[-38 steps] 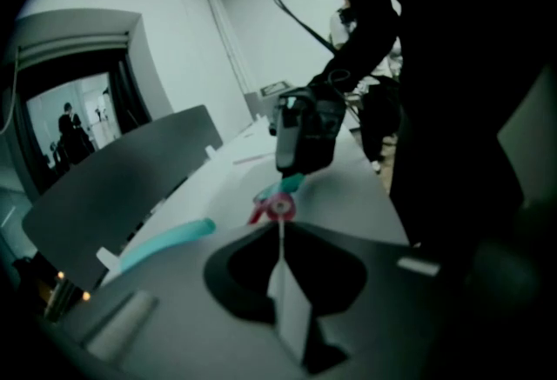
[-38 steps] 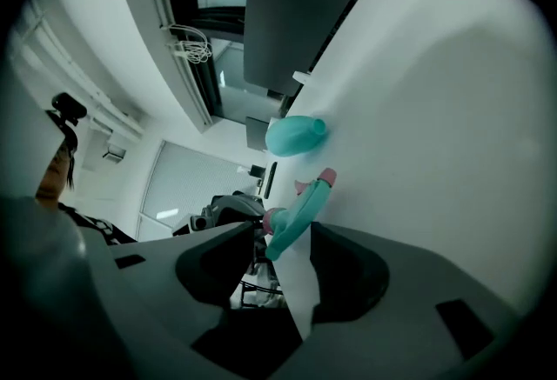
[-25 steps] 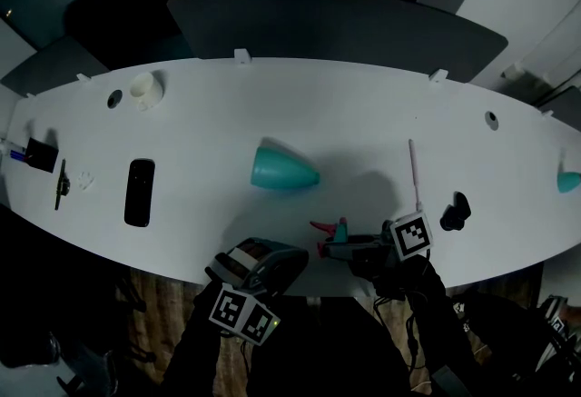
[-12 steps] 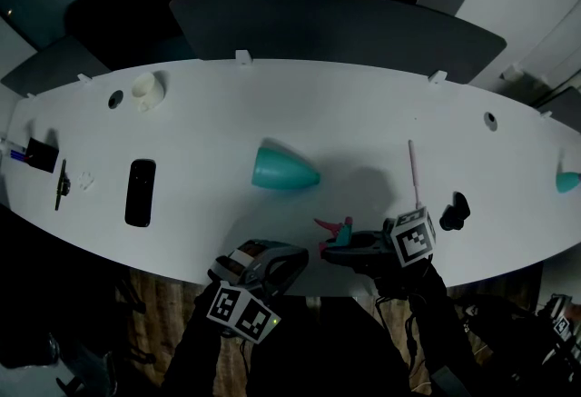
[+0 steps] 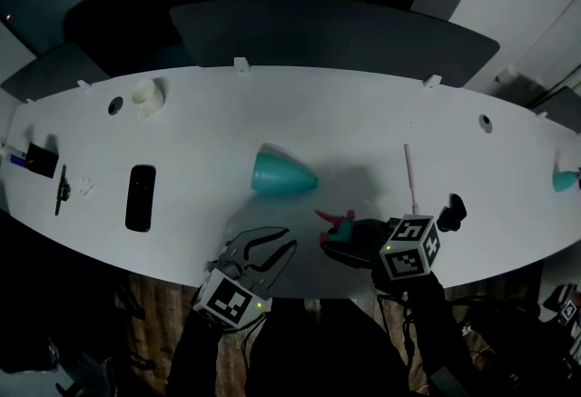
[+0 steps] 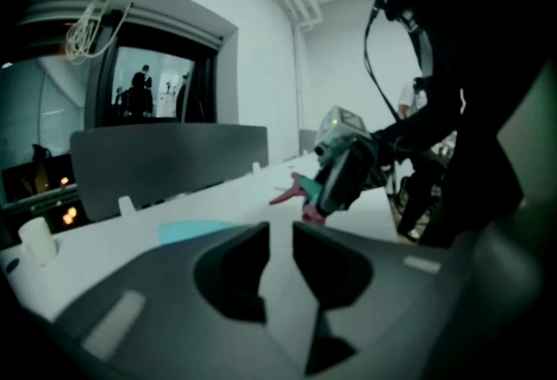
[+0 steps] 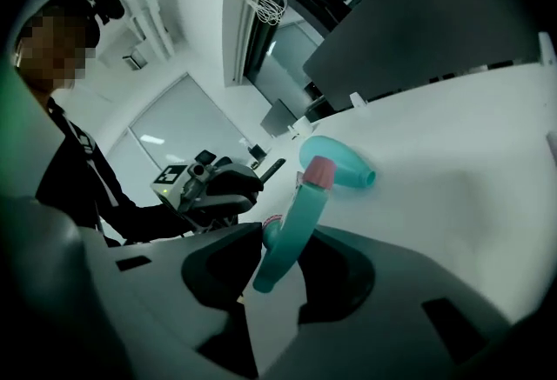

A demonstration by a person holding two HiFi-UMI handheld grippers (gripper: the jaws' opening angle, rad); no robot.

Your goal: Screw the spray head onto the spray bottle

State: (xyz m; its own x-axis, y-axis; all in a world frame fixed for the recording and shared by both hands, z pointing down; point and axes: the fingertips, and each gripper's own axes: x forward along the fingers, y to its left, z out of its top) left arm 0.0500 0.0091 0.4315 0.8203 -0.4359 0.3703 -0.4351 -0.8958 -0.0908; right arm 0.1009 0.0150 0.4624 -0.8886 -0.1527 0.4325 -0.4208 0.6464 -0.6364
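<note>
no legible text, views perhaps too dim

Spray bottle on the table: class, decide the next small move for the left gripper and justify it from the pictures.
Probably reach the left gripper, whose empty jaws have just been opening, forward to the spray bottle and grip it. The bottle lies on its side, untouched, while the right gripper has just closed on the spray head.

The spray head (image 7: 291, 235) in my right gripper (image 7: 277, 270) is teal with pink cap and trigger; the spray bottle (image 5: 281, 173) at ten o'clock from it is teal, the table (image 5: 363, 114) white, my marker cube (image 5: 410, 250) black-and-white squares
</note>
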